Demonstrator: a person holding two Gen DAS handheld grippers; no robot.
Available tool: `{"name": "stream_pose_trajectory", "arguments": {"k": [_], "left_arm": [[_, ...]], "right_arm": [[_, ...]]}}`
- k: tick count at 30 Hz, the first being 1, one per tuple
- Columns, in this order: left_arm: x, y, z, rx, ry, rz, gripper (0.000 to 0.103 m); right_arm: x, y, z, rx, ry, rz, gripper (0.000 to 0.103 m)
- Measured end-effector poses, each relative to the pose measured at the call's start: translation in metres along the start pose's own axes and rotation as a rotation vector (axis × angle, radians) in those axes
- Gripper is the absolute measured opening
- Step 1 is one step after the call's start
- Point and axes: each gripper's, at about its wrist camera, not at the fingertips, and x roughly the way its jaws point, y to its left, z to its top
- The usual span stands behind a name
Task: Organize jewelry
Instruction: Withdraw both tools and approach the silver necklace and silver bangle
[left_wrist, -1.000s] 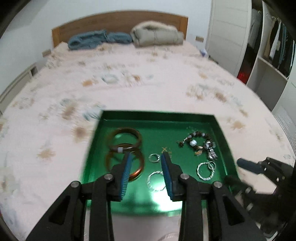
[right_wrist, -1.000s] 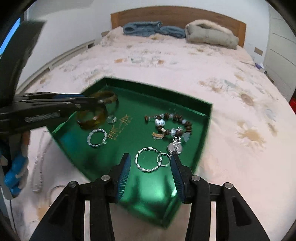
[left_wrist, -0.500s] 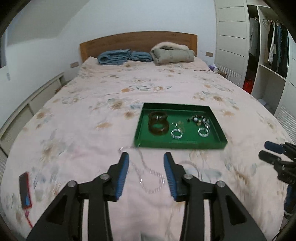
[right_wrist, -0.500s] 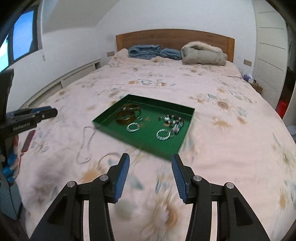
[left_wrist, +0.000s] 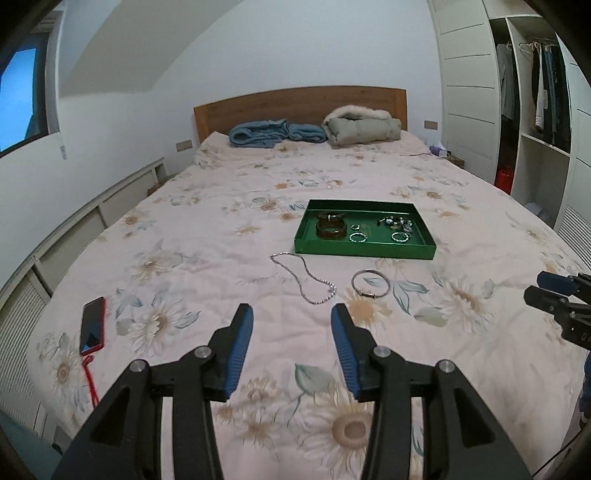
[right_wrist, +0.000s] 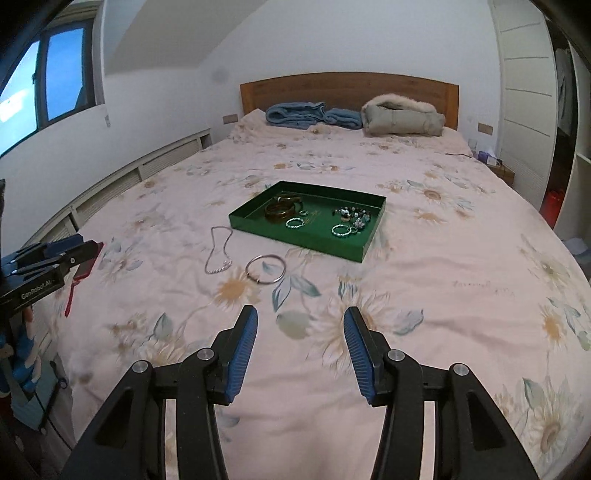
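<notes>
Silver chain necklace (left_wrist: 303, 277) and bangle (left_wrist: 370, 283) lie centre-frame before the green tray (left_wrist: 364, 251); our left tongs (left_wrist: 291, 335) and right tongs (right_wrist: 300, 339), gaping and empty, should pinch low.

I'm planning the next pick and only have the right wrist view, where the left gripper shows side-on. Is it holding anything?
Observer: No. The left wrist view shows the left gripper open, with nothing between its fingers.
Operator: What's the red thing half hidden behind it?
Observer: A red phone, lying flat on the bed with a red strap trailing toward the edge.
Operator: Which loose piece is that gripper lined up with?
Observer: The chain necklace lies almost straight ahead of it. The silver bangle sits further to its right.
</notes>
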Motion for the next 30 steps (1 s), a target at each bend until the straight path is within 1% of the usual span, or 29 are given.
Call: {"name": "stream_pose_trajectory", "arguments": {"k": [3,7,9,12,18,20,22,25,28,30], "left_arm": [[-0.015,-0.003,-0.009,0.006,-0.019,0.004,0.043],[-0.032,-0.007,-0.019,0.015,-0.038,0.014,0.048],[-0.038,-0.009,-0.024,0.02,-0.044,0.017,0.049],[-0.044,-0.011,-0.03,0.016,-0.042,0.019,0.05],[-0.054,-0.019,-0.046,0.009,-0.028,0.028,0.051],[-0.057,-0.022,-0.052,0.006,-0.023,0.03,0.051],[-0.06,-0.024,-0.06,-0.002,-0.018,0.029,0.051],[-0.063,-0.026,-0.072,-0.019,-0.007,0.034,0.051],[-0.064,-0.024,-0.08,-0.05,0.002,0.05,0.051],[-0.064,-0.023,-0.085,-0.072,0.008,0.059,0.051]], "right_arm": [[-0.01,0.006,-0.01,-0.005,-0.007,0.004,0.05],[-0.021,0.014,-0.019,-0.002,-0.019,0.012,0.051],[-0.027,0.017,-0.025,-0.003,-0.028,0.011,0.051],[-0.034,0.022,-0.032,-0.001,-0.036,0.002,0.054],[-0.053,0.033,-0.049,-0.007,-0.064,-0.026,0.055],[-0.059,0.038,-0.055,-0.012,-0.074,-0.053,0.058],[-0.067,0.043,-0.062,-0.019,-0.091,-0.084,0.067],[-0.082,0.048,-0.071,-0.02,-0.123,-0.108,0.073],[-0.097,0.053,-0.081,-0.034,-0.151,-0.14,0.078],[-0.102,0.053,-0.084,-0.032,-0.159,-0.151,0.078]]}}
